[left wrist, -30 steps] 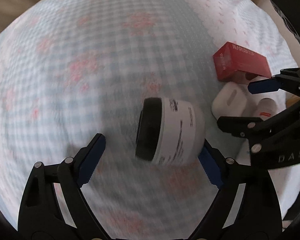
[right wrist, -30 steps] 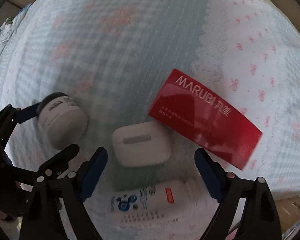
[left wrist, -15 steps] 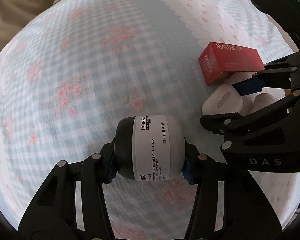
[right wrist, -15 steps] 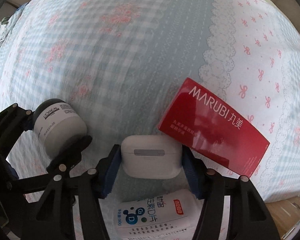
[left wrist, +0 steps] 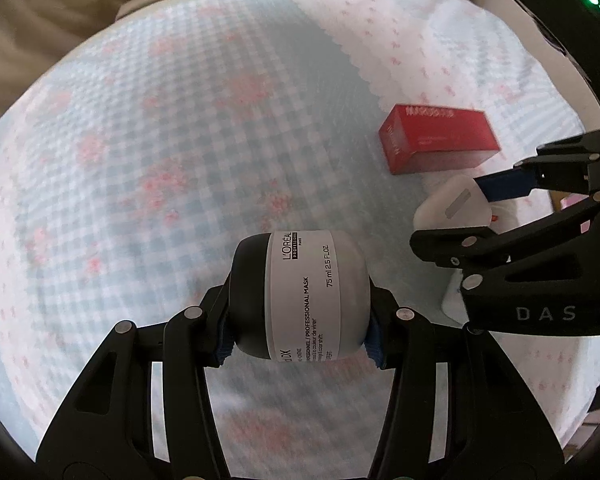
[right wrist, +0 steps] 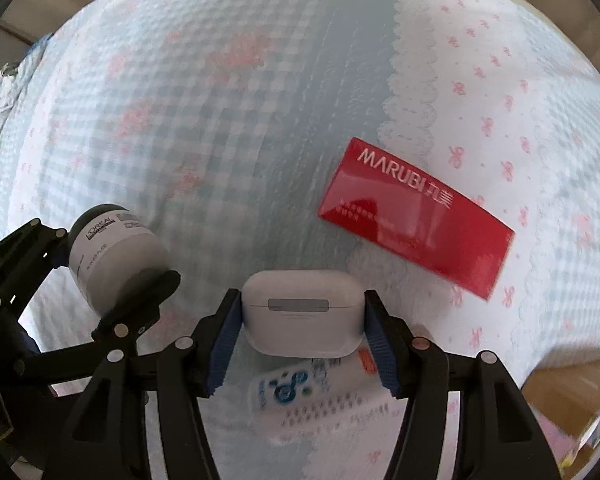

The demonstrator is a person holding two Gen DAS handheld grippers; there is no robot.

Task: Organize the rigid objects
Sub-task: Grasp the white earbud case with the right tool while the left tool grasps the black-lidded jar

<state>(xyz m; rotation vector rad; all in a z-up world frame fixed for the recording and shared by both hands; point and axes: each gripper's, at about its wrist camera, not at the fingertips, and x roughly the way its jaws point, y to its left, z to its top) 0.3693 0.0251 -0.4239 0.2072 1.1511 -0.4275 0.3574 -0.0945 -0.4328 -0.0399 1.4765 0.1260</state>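
My left gripper [left wrist: 300, 332] is shut on a grey L'Oreal jar [left wrist: 312, 296] with a black lid, held sideways above the bed. The jar also shows in the right wrist view [right wrist: 116, 252]. My right gripper [right wrist: 302, 344] is shut on a white earbuds case [right wrist: 302, 312], lifted off the cloth. The case also shows in the left wrist view [left wrist: 452, 208]. A red Marubi box [right wrist: 416, 216] lies flat on the bed, ahead and right of the case. A white tube [right wrist: 312, 396] with blue print lies under the right gripper.
The bed is covered by a blue checked floral cloth [left wrist: 160, 160], with a white scalloped cloth with pink bows [right wrist: 500, 92] to the right. A beige blanket [left wrist: 60, 12] lies at the far edge. A cardboard box [right wrist: 568, 392] sits past the bed's right edge.
Both grippers closed: the left on the jar, the right on the earbuds case. Both objects have since risen off the bed, and the red box and tube stayed put.
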